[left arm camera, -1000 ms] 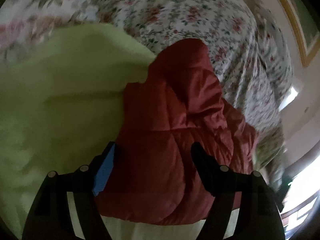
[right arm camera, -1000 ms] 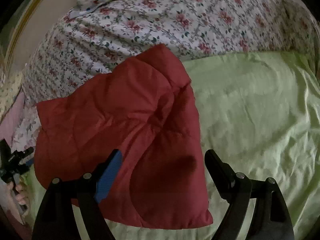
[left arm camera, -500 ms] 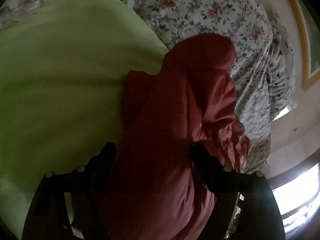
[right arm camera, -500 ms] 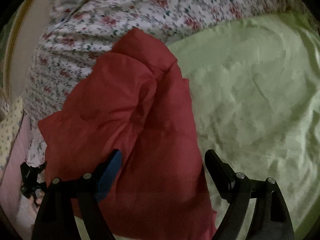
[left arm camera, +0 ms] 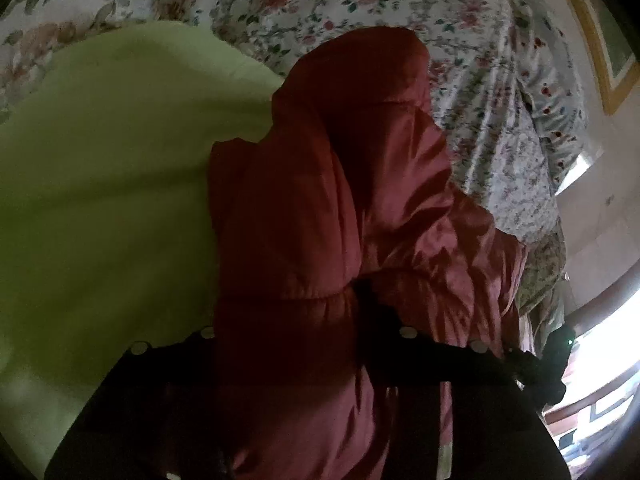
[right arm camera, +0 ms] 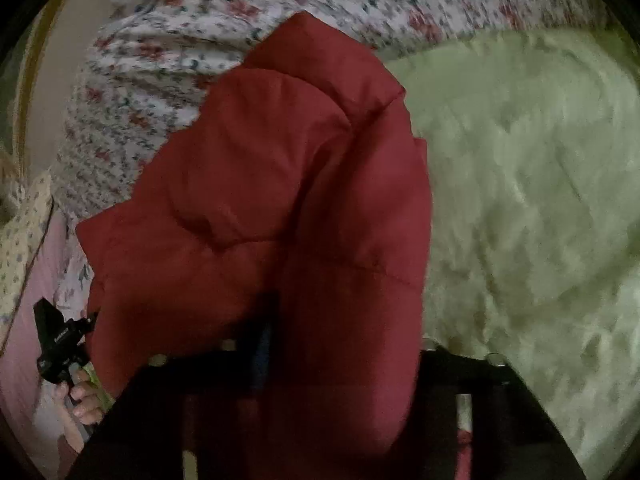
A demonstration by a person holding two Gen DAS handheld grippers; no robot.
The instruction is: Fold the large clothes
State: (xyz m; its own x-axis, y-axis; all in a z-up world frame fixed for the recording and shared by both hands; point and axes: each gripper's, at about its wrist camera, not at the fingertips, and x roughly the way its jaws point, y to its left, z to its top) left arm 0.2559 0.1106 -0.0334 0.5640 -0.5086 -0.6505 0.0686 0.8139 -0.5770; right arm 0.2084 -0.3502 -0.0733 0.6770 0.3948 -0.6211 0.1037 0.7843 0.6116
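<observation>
A bed fills both views: a green sheet [left arm camera: 120, 200] spread over a flowered quilt [left arm camera: 360, 12], with a pale wall and a framed picture [left arm camera: 600, 40] behind on the left view, and bright window light low at its right edge. The red padded jacket [right arm camera: 288, 184] lies on the green sheet, its far end reaching onto the quilt. A second ago both my grippers stood wide above the jacket's near edge; since then I have come lower and closer, and the red cloth has bunched up between my fingers. My left gripper [left arm camera: 288, 320] is closing, with a fold of the jacket between its jaws. My right gripper [right arm camera: 344, 340] is closing too, on the jacket's other near corner. In the right view, low at the left, my hand [right arm camera: 80, 396] on the other gripper's handle shows beside the jacket.
</observation>
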